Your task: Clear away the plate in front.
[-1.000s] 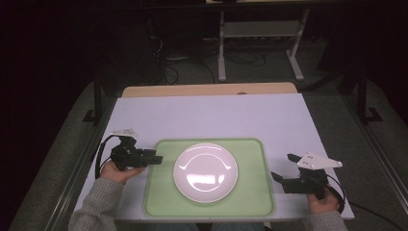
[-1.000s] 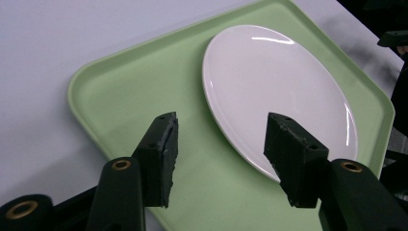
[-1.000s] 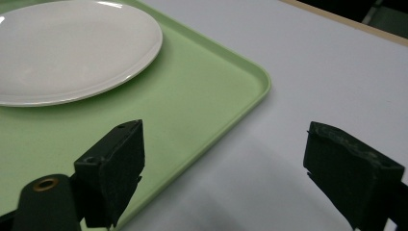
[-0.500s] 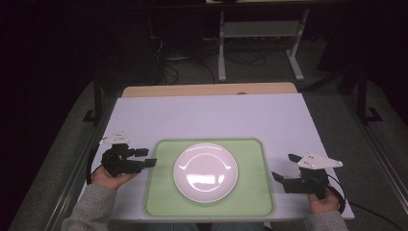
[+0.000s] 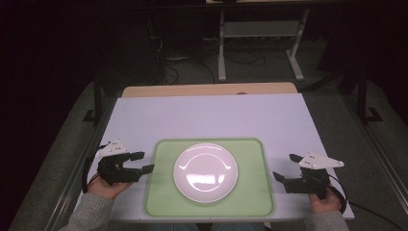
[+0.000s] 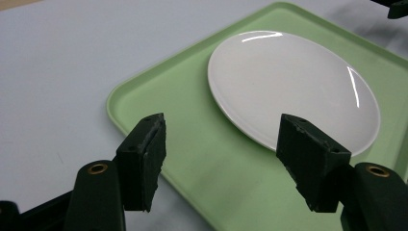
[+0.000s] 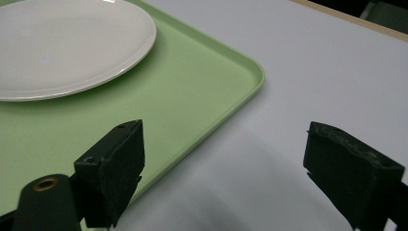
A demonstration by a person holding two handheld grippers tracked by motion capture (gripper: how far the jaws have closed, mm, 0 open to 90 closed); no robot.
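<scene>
In the left gripper view, the pale green plastic tray is cut off at the right and bottom edges. In the right gripper view, the round white ceramic plate is cropped at top and left.

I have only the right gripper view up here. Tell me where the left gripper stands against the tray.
Observer: In the high view the left gripper is at the green tray's left edge, jaws apart and pointing toward it.
Operator: Report what its own camera sees past the jaws.
Observer: The left gripper view looks over a tray corner to the white plate, which is bare.
Operator: Say how the plate sits on the tray.
Observer: Seen from above, the plate lies about mid-tray, green showing all round it.
Operator: Now the right gripper.
Observer: The right gripper is off the tray's right edge, jaws apart, over the white table.
</scene>
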